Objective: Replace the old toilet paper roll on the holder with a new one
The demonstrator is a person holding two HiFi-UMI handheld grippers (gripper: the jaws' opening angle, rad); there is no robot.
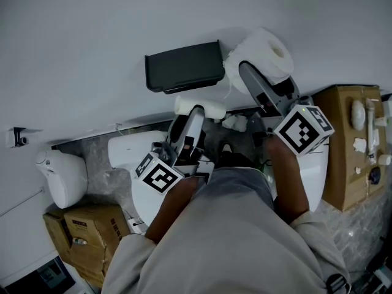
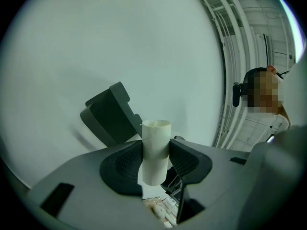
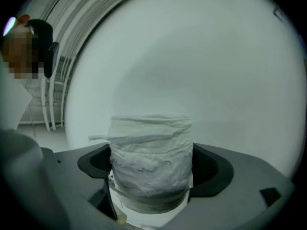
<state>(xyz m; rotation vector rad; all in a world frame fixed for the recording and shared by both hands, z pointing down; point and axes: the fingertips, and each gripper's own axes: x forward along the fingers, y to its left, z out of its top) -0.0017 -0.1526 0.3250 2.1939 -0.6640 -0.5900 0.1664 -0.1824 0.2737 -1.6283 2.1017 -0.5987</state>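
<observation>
While aloft, tube [image 1: 211, 108] and roll [image 1: 268, 49] near holder [image 1: 184, 66].

Dark holder [image 1: 184, 66] is fixed to the wall, upper centre of the head view. Bare pale tube [image 1: 199, 107] lies crosswise just below it. Full white roll [image 1: 263, 57], its outer sheet ragged, sits upper right, beside the holder.

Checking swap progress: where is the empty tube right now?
In the head view, the empty tube is clamped in the left gripper, just below the dark wall holder, left of the full roll in the right gripper.
</observation>
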